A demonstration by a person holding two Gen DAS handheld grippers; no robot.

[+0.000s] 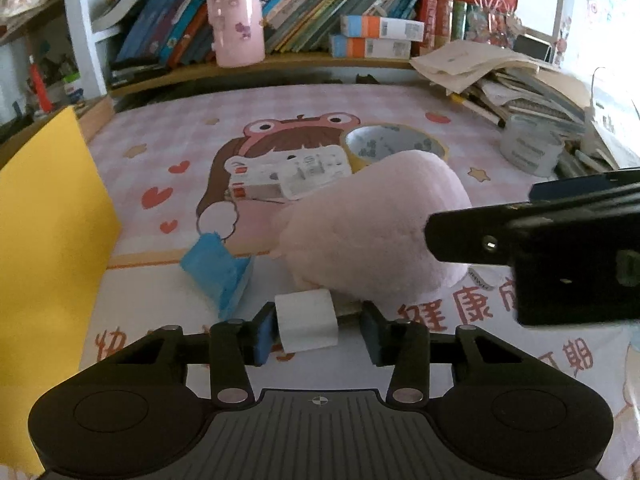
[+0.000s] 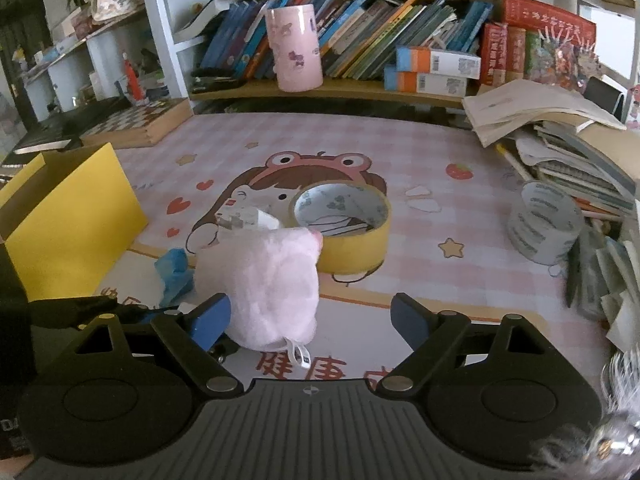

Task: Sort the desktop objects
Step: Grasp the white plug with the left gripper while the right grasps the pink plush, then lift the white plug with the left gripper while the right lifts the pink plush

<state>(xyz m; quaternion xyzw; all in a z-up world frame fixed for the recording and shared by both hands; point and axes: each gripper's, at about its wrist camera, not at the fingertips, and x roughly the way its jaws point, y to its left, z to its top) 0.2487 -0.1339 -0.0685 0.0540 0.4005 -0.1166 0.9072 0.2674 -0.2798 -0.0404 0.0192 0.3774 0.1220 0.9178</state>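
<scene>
A small white cube-shaped block (image 1: 306,326) lies on the cartoon desk mat (image 1: 160,152) between the fingers of my left gripper (image 1: 318,336). It touches the left pad, while a gap separates it from the right pad. Behind it sits a pink plush toy (image 1: 376,224). In the right wrist view the plush toy (image 2: 276,292) rests against the left finger of my right gripper (image 2: 312,320), whose jaws stand wide open around it. A yellow tape roll (image 2: 344,224), a white printed packet (image 1: 288,176) and a crumpled blue piece (image 1: 218,268) lie close by.
An open yellow box (image 2: 72,220) stands at the left. A clear tape roll (image 2: 546,224) sits at the right beside a messy pile of books and papers (image 2: 560,140). A pink cylinder holder (image 2: 296,48) stands on the bookshelf behind.
</scene>
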